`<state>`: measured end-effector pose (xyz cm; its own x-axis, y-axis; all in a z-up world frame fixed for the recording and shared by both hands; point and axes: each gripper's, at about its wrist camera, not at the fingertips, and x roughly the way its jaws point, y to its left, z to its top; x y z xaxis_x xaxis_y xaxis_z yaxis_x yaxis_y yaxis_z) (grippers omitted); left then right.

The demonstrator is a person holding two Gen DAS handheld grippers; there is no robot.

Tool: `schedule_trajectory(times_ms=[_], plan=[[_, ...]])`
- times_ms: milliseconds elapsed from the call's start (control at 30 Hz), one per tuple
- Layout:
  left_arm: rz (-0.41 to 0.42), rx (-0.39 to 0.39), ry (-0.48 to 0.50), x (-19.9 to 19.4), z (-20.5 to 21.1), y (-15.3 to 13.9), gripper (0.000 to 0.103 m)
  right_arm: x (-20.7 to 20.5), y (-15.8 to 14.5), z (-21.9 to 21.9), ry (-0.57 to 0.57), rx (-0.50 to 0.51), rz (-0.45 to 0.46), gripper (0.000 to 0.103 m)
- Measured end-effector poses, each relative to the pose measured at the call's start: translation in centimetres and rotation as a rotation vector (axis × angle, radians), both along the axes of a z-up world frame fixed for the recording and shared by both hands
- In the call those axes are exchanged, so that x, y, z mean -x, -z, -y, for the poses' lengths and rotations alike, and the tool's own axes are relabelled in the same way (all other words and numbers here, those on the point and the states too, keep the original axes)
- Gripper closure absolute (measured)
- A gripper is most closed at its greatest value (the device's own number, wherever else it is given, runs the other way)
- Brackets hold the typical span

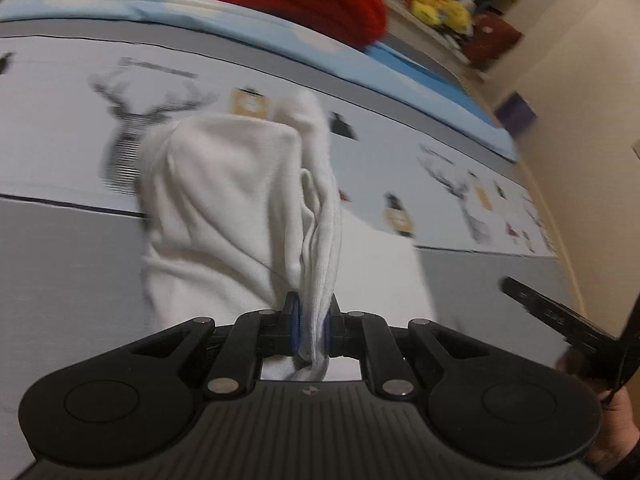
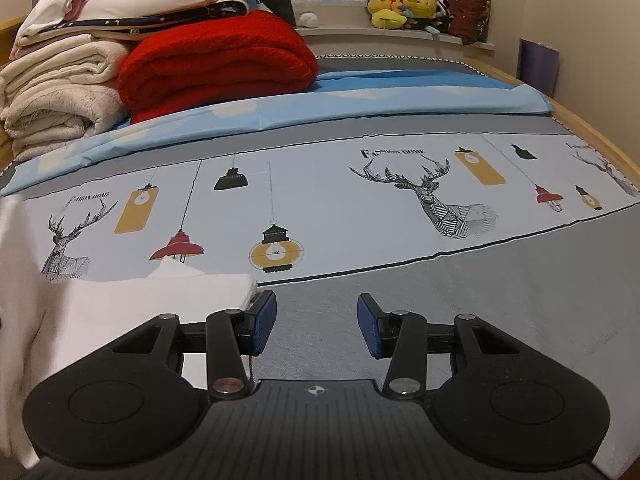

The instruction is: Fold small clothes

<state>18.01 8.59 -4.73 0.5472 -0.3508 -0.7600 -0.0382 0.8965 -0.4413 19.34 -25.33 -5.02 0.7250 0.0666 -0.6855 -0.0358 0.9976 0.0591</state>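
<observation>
Left tongs lifting a white garment mid-fold; right tongs free.

The left gripper is clenched on a bunched edge of the small white knitted cotton garment, which hangs ahead of its tips, raised off the grey bedspread printed with deer heads and lamps. The right gripper stands released, holding nothing, with the garment's flat part just left of its left finger, lying on the bedspread. By my judgement the fold is only partly made: the lifted edge must be laid over and smoothed. A folded red quilt lies far ahead.
</observation>
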Motion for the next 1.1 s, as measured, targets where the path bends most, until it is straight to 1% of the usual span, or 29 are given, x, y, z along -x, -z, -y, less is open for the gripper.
schedule_trajectory(times_ms=[100,167,200,233,267,300,333,367,400,433,500,567,633,700,800,900,933,1033,1100], plan=[[-0.009,0.054,0.045,-1.3,3.5,0.4,0.091,0.0,-0.2,0.1,0.003,-0.031,0.007,0.057],[-0.01,0.083,0.069,-1.9,5.7,0.7,0.088,0.1,-0.3,0.0,-0.001,-0.04,0.01,0.057],[-0.009,0.119,0.081,-2.1,6.6,0.8,0.083,0.1,-0.3,0.0,-0.007,-0.045,0.011,0.057],[-0.01,0.164,0.091,-2.3,7.0,1.1,0.074,0.1,-0.3,0.0,-0.013,-0.05,0.013,0.057],[-0.009,0.231,0.104,-2.6,7.4,1.3,0.068,0.2,-0.4,0.0,-0.017,-0.058,0.016,0.057],[-0.008,0.301,0.12,-2.8,7.6,1.3,0.052,0.2,-0.4,0.0,-0.021,-0.07,0.018,0.057],[0.009,0.316,0.118,-2.9,7.3,1.1,0.049,0.1,-0.5,0.0,-0.027,-0.089,0.019,0.057],[0.04,0.273,0.098,-2.7,7.0,0.6,0.049,0.1,-0.5,0.1,-0.033,-0.111,0.017,0.057],[0.053,0.221,0.078,-2.5,6.7,0.2,0.05,0.1,-0.5,0.1,-0.039,-0.134,0.011,0.057],[0.051,0.185,0.054,-2.4,6.2,0.3,0.051,0.0,-0.4,0.1,-0.047,-0.164,-0.001,0.057],[-0.003,0.132,0.006,-2.3,4.6,1.0,0.052,-0.2,-0.2,-0.1,-0.067,-0.213,-0.03,0.057],[-0.063,0.068,-0.009,-2.2,3.5,1.8,0.054,-0.4,0.1,-0.7,-0.095,-0.25,-0.064,0.056],[-0.103,-0.015,0.016,-1.7,3.1,2.3,0.054,-0.9,0.6,-1.6,-0.119,-0.285,-0.106,0.056],[-0.13,-0.067,0.047,-1.0,2.8,2.5,0.054,-1.3,1.2,-2.6,-0.137,-0.313,-0.15,0.056],[-0.148,-0.125,0.096,0.0,1.3,3.1,0.054,-2.0,2.4,-4.4,-0.156,-0.334,-0.22,0.055],[-0.159,-0.156,0.141,1.3,0.6,3.4,0.054,-2.9,3.7,-6.3,-0.154,-0.314,-0.279,0.053],[-0.158,-0.161,0.151,2.1,0.3,3.2,0.053,-3.2,4.0,-6.6,-0.146,-0.304,-0.294,0.053],[-0.158,-0.19,0.168,2.7,-0.3,3.3,0.053,-4.1,5.1,-7.6,-0.129,-0.301,-0.33,0.053],[-0.161,-0.207,0.167,2.9,-0.8,3.2,0.053,-4.4,5.6,-8.4,-0.135,-0.282,-0.339,0.053]])
